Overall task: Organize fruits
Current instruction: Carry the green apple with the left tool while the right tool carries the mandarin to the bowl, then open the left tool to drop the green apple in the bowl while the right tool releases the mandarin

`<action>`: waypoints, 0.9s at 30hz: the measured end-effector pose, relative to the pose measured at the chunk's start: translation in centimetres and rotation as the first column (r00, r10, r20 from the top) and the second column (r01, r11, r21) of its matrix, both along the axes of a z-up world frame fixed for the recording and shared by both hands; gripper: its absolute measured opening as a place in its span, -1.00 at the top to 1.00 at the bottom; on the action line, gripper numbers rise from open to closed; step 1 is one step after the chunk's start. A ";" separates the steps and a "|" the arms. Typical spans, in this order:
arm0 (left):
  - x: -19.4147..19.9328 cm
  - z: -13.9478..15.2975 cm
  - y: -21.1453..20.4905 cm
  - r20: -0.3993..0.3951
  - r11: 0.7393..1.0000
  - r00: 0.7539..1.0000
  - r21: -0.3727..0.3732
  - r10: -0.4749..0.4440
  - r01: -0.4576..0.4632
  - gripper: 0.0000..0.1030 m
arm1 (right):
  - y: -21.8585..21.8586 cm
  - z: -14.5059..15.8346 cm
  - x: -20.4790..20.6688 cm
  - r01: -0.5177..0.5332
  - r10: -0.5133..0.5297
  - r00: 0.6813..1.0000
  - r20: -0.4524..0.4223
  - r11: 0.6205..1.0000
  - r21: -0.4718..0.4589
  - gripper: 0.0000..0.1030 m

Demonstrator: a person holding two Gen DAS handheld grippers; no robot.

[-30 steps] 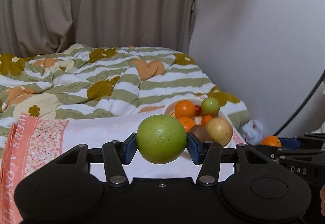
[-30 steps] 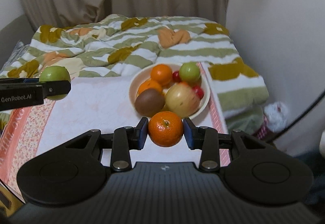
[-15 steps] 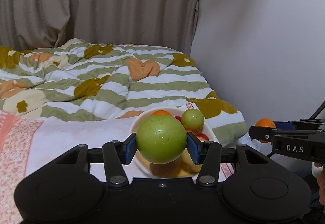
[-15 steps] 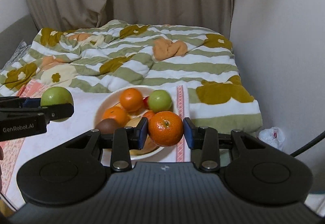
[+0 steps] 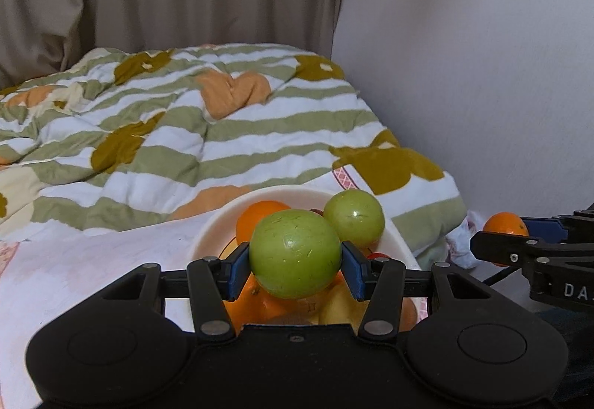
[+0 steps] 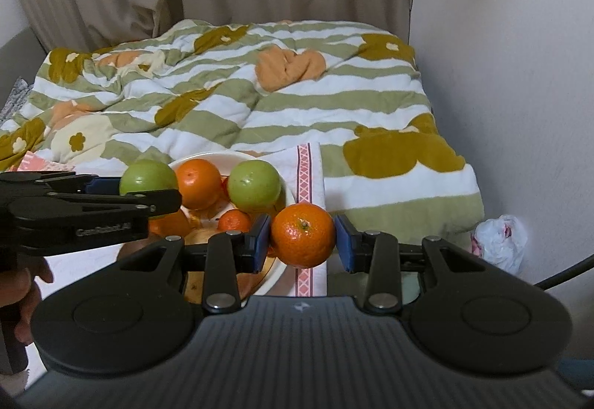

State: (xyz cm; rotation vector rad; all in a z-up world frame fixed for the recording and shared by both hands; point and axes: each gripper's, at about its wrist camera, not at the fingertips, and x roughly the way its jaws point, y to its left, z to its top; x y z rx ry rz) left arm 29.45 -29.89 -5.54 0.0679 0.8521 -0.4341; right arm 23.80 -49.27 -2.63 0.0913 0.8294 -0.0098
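Carrying one fruit apiece, the two tools hung above a bed: the left tool (image 5: 295, 266) pinched a green apple (image 5: 295, 253) directly over the white bowl (image 5: 211, 229), while the right tool (image 6: 302, 242) clamped a mandarin (image 6: 303, 235) just past the bowl's right rim (image 6: 273, 273), over the pink-trimmed cloth (image 6: 308, 167).

The bowl was already heaped with oranges, a second green apple (image 6: 254, 184) and smaller fruit, so a good placement likely meant lowering the apple into a gap near the left side before parting the pads, not dropping it on the pile, where it could roll out. The mandarin probably needed to shift left over the bowl first.

Room was tight to the right, where the bed edge fell away toward a white bag (image 6: 501, 240) on the floor beside the wall (image 6: 519, 56); to the left and far side, the striped quilt (image 6: 222, 104) left open space.
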 end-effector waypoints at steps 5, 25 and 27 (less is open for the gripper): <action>1.3 -1.3 -1.2 -0.022 0.999 0.999 0.028 -0.028 0.029 -0.08 | -0.4 -1.1 1.1 0.011 -0.010 1.000 -0.023 1.000 0.010 -0.02; -1.2 2.4 1.4 0.088 0.998 0.995 0.033 0.048 -0.051 -0.95 | -0.7 -0.7 1.8 0.003 -0.002 1.000 -0.014 0.999 0.034 -0.02; -2.0 2.9 2.2 0.090 0.996 0.993 0.032 0.079 -0.083 -0.95 | -0.6 -0.6 1.8 -0.010 0.010 1.000 -0.010 0.999 0.036 -0.02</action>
